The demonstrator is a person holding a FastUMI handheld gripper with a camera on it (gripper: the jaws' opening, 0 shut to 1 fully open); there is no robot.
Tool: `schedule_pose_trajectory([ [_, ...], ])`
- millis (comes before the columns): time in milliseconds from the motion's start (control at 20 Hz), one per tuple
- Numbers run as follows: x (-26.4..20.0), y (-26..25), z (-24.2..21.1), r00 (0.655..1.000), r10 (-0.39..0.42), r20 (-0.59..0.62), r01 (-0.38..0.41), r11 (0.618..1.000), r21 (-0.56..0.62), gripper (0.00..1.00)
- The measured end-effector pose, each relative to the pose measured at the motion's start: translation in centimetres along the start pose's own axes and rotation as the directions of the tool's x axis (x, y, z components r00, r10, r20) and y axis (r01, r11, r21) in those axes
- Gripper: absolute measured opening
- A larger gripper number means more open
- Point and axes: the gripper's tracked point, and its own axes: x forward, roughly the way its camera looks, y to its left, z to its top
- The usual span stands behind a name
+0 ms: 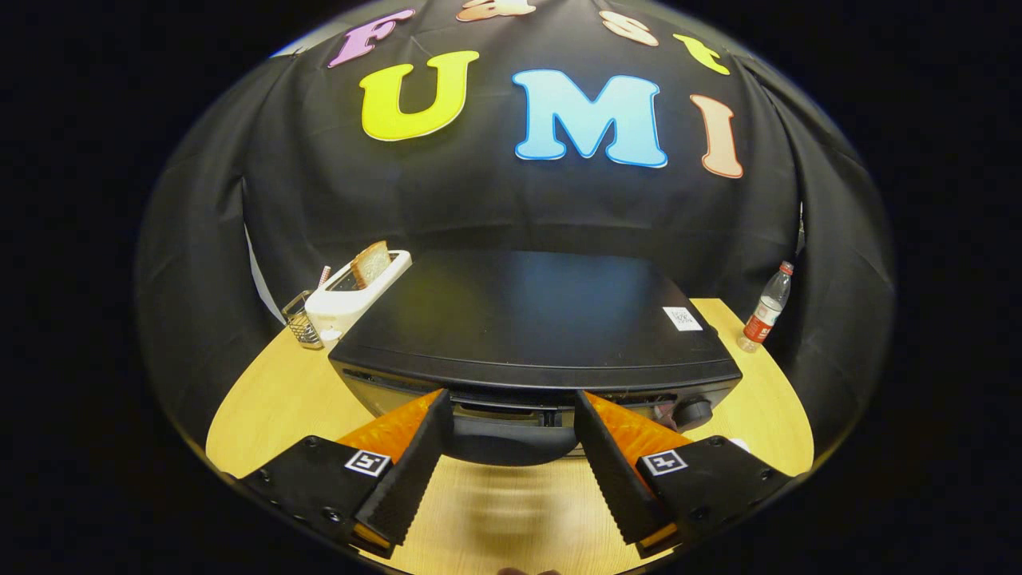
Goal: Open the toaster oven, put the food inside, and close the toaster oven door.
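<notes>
Step in hand: opening the oven (535, 319). The door looks shut still; its top edge sits flush under the black lid.

Tool (513, 415) is spread wide, nothing pinched. Its fingertips (435, 403) reach up to the oven's upper front, one on each side of the dark curved handle (511, 443), which lies between the fingers. Whether either finger touches the front I cannot tell.

Oven stands mid-bench (263, 399), front facing the tool, a knob (691, 411) at its right front end. Behind its left rear corner: a white toaster (351, 297) with a bread slice (371, 263) standing in a slot, likely the food. A small wire basket (302, 321) sits just left of the toaster. A bottle (765, 310) stands at the bench's far right edge, well apart.

Next move, as I judge it: close the fingers on the handle, or hook over it, then pull toward me and down so the door swings open. Grip must be square on the handle; a skewed bite could slip off. The oven may slide on the bench if the pull is abrupt.
</notes>
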Motion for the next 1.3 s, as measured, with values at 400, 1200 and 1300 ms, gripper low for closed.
schedule_pose_trajectory([
  [400, -2.3, 0.1, -2.9, 0.997, 0.032, -0.071, -0.029, 0.999, 0.045, 0.98],
  [1200, -4.1, 0.0, -7.0, 0.992, 0.015, -0.123, -0.019, 0.999, -0.031, 0.95],
  [1300, -4.2, 0.0, -7.9, 0.991, 0.012, -0.134, -0.020, 0.998, -0.059, 0.95],
])
